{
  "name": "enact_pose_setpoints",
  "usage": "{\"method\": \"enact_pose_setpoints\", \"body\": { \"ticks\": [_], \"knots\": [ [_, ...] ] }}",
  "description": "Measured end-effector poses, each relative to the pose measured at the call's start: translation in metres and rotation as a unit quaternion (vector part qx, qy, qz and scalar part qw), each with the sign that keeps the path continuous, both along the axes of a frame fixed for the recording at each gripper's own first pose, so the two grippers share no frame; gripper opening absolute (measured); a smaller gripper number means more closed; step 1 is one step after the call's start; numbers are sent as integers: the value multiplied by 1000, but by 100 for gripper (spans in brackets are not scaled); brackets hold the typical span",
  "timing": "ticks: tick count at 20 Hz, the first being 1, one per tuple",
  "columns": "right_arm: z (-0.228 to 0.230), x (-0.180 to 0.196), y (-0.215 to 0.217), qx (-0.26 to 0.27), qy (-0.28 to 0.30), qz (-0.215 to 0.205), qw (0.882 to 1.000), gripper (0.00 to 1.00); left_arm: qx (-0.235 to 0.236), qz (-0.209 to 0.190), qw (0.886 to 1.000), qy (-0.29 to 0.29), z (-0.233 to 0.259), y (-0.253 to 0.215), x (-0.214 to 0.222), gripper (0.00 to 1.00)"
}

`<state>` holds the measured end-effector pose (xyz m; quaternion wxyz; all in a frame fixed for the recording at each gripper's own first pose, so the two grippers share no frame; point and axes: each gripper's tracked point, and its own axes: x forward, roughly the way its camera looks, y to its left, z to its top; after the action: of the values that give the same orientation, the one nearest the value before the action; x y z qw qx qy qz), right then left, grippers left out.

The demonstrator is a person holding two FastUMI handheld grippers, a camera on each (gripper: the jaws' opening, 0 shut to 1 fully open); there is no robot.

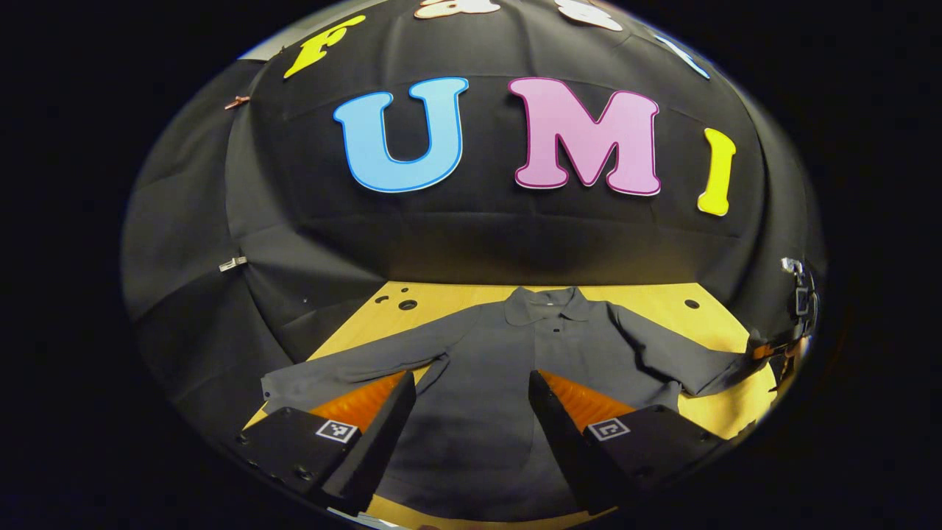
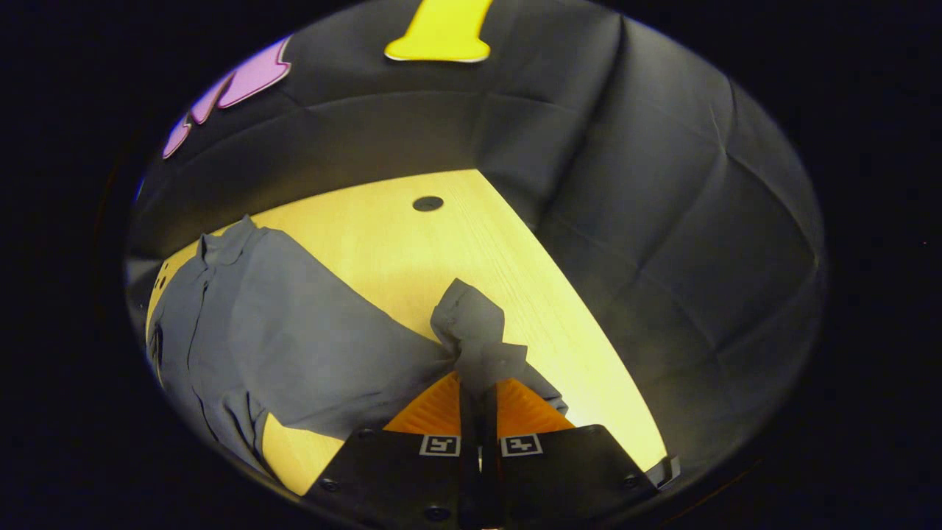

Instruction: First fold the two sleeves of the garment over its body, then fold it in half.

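Grey garment [image 1: 486,368]: flat on wooden table [image 1: 662,298], collar at 12, sleeves 9–3.
Right gripper [image 2: 478,401]: clenched on sleeve cuff [image 2: 475,331].
Left gripper [image 1: 471,412]: jaws spread, above body.

garment [image 1: 478,368] hem hidden behind left tool [image 1: 471,397], right cuff [image 2: 471,324] partly pinched out of sight

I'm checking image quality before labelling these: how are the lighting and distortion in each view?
Left gripper view: fisheye bends the table edge; even, dim light, the garment sharp, the open left claw slightly soft. Right gripper view: strong yellow glare on the table; the sleeve cuff in the right claw is shadowed.
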<state>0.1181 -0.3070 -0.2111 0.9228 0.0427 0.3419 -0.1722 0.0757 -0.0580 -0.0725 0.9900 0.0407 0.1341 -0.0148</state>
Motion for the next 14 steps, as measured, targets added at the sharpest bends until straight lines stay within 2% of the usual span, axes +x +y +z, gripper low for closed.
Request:
{"method": "enact_pose_setpoints", "body": {
  "ticks": [8, 14],
  "knots": [
    [84, 33, 63, -33, -47, 61, 996, 5, -10, -6, 1000, -23, 16, 30, 11, 98],
    [142, 78, 143, -77, -83, 139, 984, 5, -29, 13, 999, -28, 7, 74, 8, 97]
  ]
}}
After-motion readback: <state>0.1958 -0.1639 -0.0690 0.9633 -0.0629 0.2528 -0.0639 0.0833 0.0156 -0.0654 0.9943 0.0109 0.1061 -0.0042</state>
